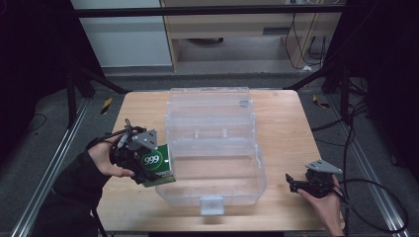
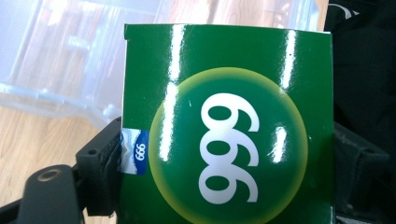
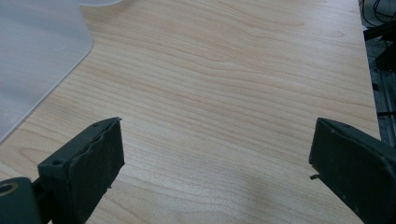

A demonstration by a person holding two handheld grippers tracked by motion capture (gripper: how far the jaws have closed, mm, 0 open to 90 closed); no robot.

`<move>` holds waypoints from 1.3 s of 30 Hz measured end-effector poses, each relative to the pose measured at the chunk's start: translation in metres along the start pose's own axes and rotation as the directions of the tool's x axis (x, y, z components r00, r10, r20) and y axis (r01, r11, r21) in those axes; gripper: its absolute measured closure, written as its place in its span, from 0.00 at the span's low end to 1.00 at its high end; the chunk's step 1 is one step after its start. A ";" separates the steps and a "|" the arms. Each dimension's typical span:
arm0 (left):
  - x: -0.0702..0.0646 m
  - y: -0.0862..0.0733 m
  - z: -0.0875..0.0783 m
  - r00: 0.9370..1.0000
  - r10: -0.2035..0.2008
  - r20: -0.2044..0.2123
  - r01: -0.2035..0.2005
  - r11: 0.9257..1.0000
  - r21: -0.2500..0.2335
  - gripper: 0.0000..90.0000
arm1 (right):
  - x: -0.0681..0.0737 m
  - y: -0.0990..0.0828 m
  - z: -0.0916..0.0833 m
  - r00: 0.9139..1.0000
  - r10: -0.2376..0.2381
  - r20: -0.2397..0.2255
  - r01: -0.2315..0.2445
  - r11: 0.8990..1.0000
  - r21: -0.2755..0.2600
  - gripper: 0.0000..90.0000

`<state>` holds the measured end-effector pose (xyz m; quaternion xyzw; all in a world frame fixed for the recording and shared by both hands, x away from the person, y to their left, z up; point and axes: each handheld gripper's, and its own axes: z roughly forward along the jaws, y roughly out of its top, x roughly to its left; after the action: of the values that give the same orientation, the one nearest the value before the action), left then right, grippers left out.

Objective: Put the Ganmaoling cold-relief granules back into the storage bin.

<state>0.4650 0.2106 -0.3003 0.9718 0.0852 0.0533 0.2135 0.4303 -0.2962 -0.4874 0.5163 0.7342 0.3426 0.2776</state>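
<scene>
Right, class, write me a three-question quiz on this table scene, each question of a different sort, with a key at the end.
1. True or false: the left gripper is shut on the green box.
2. Where is the right gripper? A) inside the clear bin B) over bare table, right of the bin C) on the green box
3. Fill in: the number printed on the green box is ___.

Key:
1. True; its jaws press both sides of the box, seen in the left gripper view.
2. B; it is open beside the clear plastic bin, above the wooden table.
3. 999
</scene>
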 end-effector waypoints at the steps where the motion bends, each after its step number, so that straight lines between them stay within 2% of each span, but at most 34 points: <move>1: 0.000 0.002 0.001 1.000 0.003 0.002 -0.003 1.000 -0.003 0.16 | 0.000 0.000 0.000 1.000 0.000 0.000 0.000 1.000 0.000 0.04; 20: 0.002 0.024 0.029 0.999 0.035 0.029 -0.035 0.999 0.010 0.17 | 0.000 -0.001 0.001 1.000 -0.007 -0.005 0.007 1.000 0.000 0.04; 39: 0.005 0.022 0.063 0.997 0.052 0.056 -0.053 0.998 0.021 0.17 | 0.001 -0.001 0.002 1.000 -0.008 -0.008 0.008 1.000 0.008 0.04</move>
<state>0.4815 0.1662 -0.3479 0.9771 0.0541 0.0311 0.2034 0.4309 -0.2952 -0.4898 0.5131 0.7387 0.3405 0.2740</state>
